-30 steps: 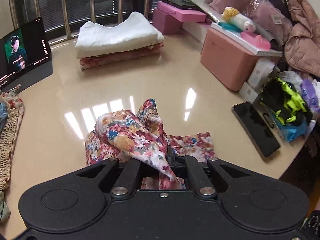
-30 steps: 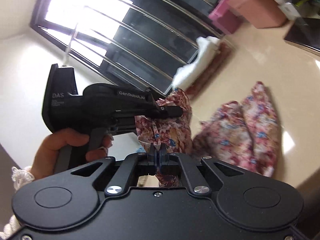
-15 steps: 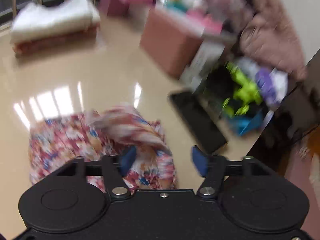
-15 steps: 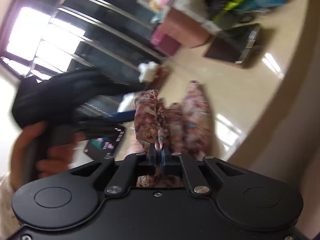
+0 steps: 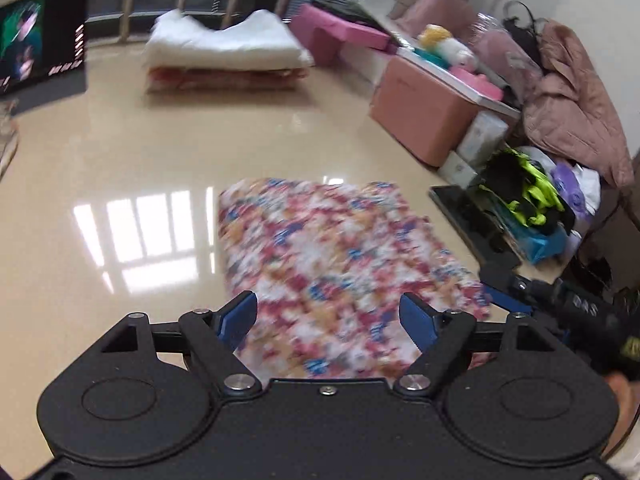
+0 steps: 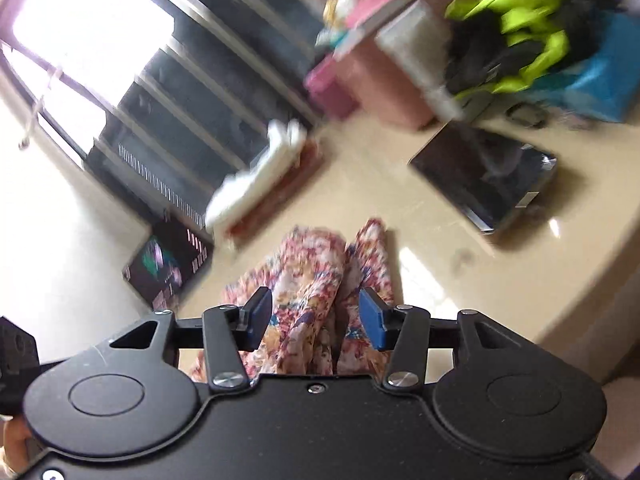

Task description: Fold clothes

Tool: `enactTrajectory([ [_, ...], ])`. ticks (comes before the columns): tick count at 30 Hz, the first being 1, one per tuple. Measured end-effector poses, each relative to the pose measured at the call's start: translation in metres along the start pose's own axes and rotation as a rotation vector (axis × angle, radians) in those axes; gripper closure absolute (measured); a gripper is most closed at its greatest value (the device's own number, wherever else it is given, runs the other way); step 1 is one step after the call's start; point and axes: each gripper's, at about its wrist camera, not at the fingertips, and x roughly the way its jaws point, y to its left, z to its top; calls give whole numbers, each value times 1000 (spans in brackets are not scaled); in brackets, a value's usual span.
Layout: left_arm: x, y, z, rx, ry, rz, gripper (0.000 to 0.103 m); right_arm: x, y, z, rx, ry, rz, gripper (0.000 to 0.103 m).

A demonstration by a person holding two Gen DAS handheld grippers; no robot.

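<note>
glossy beige tabletop (image 5: 120, 152) reflecting window light holds the floral garment (image 5: 336, 264), which lies flat near the front edge, with a stack of folded clothes (image 5: 224, 56) far behind it by the barred window (image 6: 168, 92), a dark tablet (image 6: 484, 176) to the right, and pink boxes (image 5: 424, 120) and heaped clothing along the right side. left gripper (image 5: 328, 316) hovers over the garment with jaws wide apart, having just opened, pads pressing nothing. right gripper (image 6: 316, 316) has just been opening too, its blue pads standing clear on either side of a floral fold.

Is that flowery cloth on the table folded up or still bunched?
Folded: the floral cloth lies flat as a rough rectangle on the table, neither gripper pinching it.
</note>
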Motion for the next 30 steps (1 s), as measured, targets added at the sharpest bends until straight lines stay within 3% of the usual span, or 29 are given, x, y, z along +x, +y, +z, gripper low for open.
enactTrajectory([
  [2,2,11,-4,-43,-15,0,26,17,2,9,4,91,-7,54],
  [3,2,16,-5,-61,-21,-5,26,22,4,14,8,130,13,61],
  [4,1,19,-6,-70,-26,-7,26,23,8,18,14,159,64,97],
  [5,0,22,-7,-77,-31,-7,26,25,12,21,21,188,116,102],
  [7,-3,25,-10,-70,-35,3,26,10,29,30,-55,142,163,102],
  [9,-5,25,-10,-61,-39,11,26,-6,34,35,-103,80,155,102],
  [14,1,18,-11,-35,-38,36,26,7,5,23,-163,74,-101,102],
  [16,4,14,-13,-22,-28,32,26,13,-3,13,-182,85,-147,101],
  [21,8,12,-13,-18,-29,28,26,6,-6,8,-197,57,-159,87],
  [23,8,12,-13,-20,-37,18,26,-5,-4,8,-211,19,-169,62],
  [27,12,13,-12,-39,-38,1,26,-15,-1,12,-234,-80,-217,30],
  [28,14,14,-12,-51,-33,-8,26,-15,-2,14,-229,-86,-229,15],
  [30,21,16,-12,-86,-22,-43,26,-10,-5,18,-216,-67,-231,12],
])
